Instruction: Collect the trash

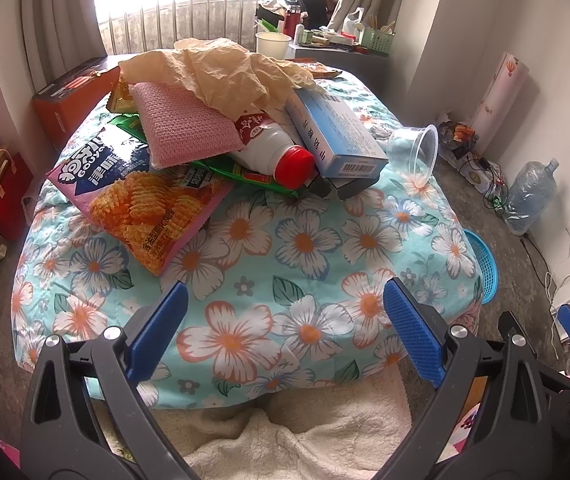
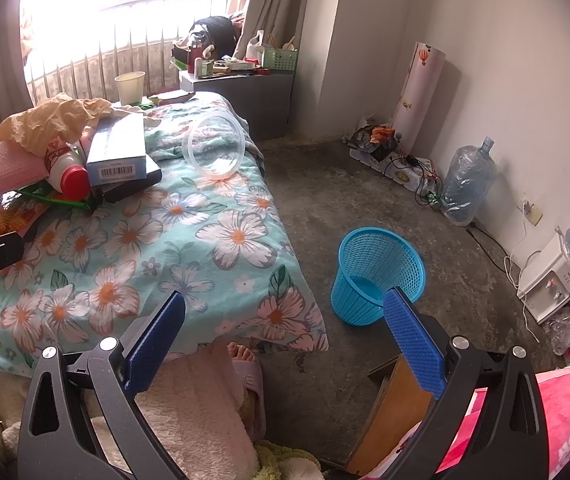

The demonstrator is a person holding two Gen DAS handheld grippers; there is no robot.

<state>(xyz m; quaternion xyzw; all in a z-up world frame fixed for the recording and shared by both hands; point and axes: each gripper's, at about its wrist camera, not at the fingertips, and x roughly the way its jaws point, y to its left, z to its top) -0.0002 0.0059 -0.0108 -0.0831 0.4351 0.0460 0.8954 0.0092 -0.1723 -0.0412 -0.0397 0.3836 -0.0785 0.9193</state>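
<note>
A heap of trash sits on the floral quilt [image 1: 305, 240]: a crumpled tan paper [image 1: 221, 68] drapes over a pink sponge cloth [image 1: 181, 128], under which lies a white bottle with a red cap [image 1: 277, 152] tipped on its side, its cap just beside a pale blue carton [image 1: 333, 132]. A purple crisp packet [image 1: 141, 196] lies flat at the near edge of the pile, and a clear plastic cup [image 1: 417, 148] lies on its side a little apart to the right. On the floor beside the bed stands a blue mesh bin [image 2: 377, 276]. The left gripper [image 1: 285, 332] hangs over the quilt, fingers spread wide, gripping nothing. The right gripper [image 2: 289, 336] is likewise wide apart and empty, above the floor near the bin.
</note>
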